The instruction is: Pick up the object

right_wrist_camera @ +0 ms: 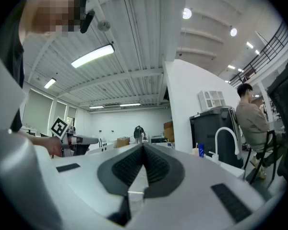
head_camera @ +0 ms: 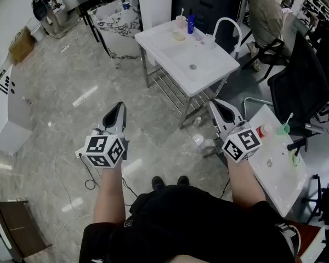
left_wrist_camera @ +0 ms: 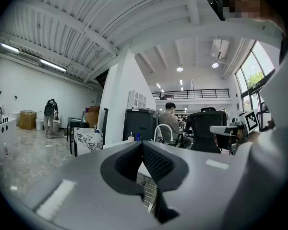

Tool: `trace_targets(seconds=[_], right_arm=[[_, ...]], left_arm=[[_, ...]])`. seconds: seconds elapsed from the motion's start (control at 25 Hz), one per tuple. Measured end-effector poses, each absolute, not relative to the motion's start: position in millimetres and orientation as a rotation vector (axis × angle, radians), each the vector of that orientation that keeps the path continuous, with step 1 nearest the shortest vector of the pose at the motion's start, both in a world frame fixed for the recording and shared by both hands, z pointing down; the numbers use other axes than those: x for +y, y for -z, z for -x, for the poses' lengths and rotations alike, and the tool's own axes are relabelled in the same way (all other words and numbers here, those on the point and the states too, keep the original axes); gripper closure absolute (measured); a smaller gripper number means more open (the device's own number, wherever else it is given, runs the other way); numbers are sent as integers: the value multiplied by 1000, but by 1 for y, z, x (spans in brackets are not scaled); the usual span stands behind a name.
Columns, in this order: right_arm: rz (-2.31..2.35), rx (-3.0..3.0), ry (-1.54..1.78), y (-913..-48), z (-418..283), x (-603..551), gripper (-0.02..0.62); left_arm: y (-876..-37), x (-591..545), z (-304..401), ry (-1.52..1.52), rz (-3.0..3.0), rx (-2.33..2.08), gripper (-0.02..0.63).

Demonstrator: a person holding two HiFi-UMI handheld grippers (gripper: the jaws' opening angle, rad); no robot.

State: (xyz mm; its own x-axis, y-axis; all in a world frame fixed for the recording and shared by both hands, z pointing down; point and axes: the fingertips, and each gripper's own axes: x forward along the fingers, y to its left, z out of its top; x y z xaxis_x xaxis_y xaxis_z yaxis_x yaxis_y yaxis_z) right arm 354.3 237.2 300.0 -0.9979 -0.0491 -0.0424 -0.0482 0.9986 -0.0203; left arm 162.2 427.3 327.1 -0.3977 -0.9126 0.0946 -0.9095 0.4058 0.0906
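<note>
My left gripper [head_camera: 119, 106] and right gripper [head_camera: 215, 103] are both held level over the marble floor, side by side, jaws shut with nothing between them. Their closed tips fill the left gripper view [left_wrist_camera: 142, 144] and the right gripper view [right_wrist_camera: 144, 146]. Ahead of them stands a white sink table [head_camera: 208, 70] carrying a pink cup [head_camera: 180, 22] with a toothbrush, a blue bottle [head_camera: 191, 24] and a small pale dish [head_camera: 179, 35]. Neither gripper is near these things. Which of them the task means I cannot tell.
A second white table [head_camera: 274, 174] at my right holds a green cup [head_camera: 284, 128] and a red-capped bottle [head_camera: 265, 130]. A person sits at the back right [head_camera: 266, 15] by a black chair [head_camera: 301, 81]. A white cabinet [head_camera: 5, 114] stands left; cables [head_camera: 71, 169] lie on the floor.
</note>
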Motion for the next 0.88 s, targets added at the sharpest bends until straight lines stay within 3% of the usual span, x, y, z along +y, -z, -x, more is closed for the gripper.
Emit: trace_targets(seconds=[0.88], right_arm=[[46,3070,121,-295,-355,243,581]], left_arm=[[-329,428,-179,13,-1686,-2491,592]])
